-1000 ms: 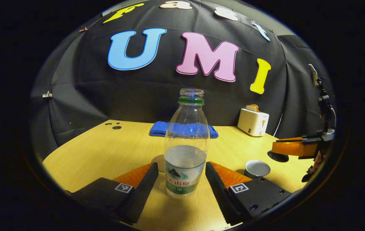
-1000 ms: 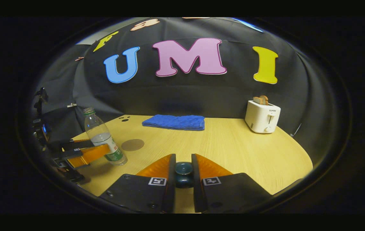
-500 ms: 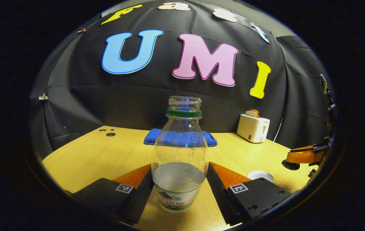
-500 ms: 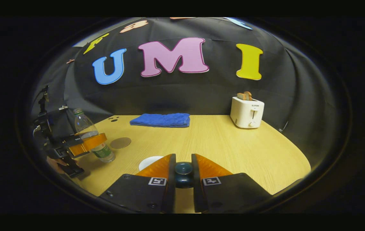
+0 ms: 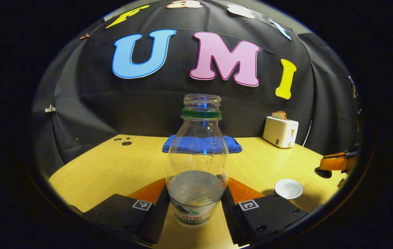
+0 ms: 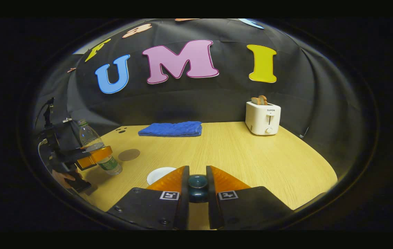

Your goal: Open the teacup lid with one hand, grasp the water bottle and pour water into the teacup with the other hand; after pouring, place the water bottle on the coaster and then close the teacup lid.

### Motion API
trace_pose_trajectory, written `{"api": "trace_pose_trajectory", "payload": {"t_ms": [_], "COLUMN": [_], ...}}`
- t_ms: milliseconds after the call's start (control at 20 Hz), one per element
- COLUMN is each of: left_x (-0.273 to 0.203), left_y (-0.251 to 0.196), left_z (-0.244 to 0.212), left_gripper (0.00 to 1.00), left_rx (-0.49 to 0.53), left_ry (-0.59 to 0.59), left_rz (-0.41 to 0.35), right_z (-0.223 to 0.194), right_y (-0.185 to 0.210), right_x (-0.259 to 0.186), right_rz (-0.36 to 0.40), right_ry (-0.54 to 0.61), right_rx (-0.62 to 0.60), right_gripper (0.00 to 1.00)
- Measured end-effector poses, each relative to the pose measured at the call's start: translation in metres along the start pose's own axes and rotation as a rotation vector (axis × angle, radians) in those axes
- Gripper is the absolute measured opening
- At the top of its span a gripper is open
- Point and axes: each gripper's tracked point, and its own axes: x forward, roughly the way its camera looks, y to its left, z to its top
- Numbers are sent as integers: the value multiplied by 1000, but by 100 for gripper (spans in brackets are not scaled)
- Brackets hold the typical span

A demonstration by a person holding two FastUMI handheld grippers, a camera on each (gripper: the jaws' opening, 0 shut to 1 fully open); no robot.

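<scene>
Between the fingers of the left claw [image 5: 196,207], in the left gripper view, the water bottle [image 5: 196,162] is clamped low on its body, upright; the open teacup [image 5: 288,188] is seen on the table [image 5: 113,166] to the right. Thin, slippery plastic is judged; a firm low hold is advised. In the right gripper view, the teacup lid [image 6: 197,188] is pinched at its knob by the right claw [image 6: 197,193], and the coaster [image 6: 129,154] is seen near the bottle.

Blue towel [image 6: 170,129] lies folded flat at far edge of tabletop [image 6: 251,155], ~11 o'clock in right gripper view. White toaster [image 6: 262,118] w/ bread [image 6: 260,100] in slots stands upright ~1 o'clock, well apart from towel. Small dark holes [image 6: 123,130] in tabletop near towel.
</scene>
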Motion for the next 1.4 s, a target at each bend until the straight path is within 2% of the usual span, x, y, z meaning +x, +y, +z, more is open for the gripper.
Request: {"api": "trace_pose_trajectory", "payload": {"t_ms": [350,400,500,550,600,650,750,800,950,1400], "left_x": [1,2,5,7,7,9,9,8,7,15], "left_y": [-15,-16,-17,-19,-21,-23,-24,-26,-32,-54], "left_z": [7,9,14,14,12,11,6,3,-8,-30], "left_gripper": [71,71,71,71,71,71,71,71,71,71], "left_rx": [405,469,579,628,679,724,806,850,993,1193], "left_ry": [-10,-15,-27,-27,-23,-20,-8,0,21,61], "left_rz": [24,34,59,62,67,70,76,76,68,41], "right_z": [5,4,4,4,3,2,1,-1,-3,-14], "right_y": [-25,-30,-40,-44,-47,-52,-59,-62,-71,-94], "right_x": [-5,-6,-8,-10,-10,-10,-12,-13,-14,-17], "right_rz": [-29,-37,-49,-53,-55,-58,-63,-64,-66,-71], "right_ry": [-5,-5,-6,-6,-4,-4,-1,1,6,27], "right_rx": [-5,-10,-14,-15,-14,-13,-12,-13,-19,-36], "right_gripper": [26,21,21,26,26,21,21,26,26,26]}}
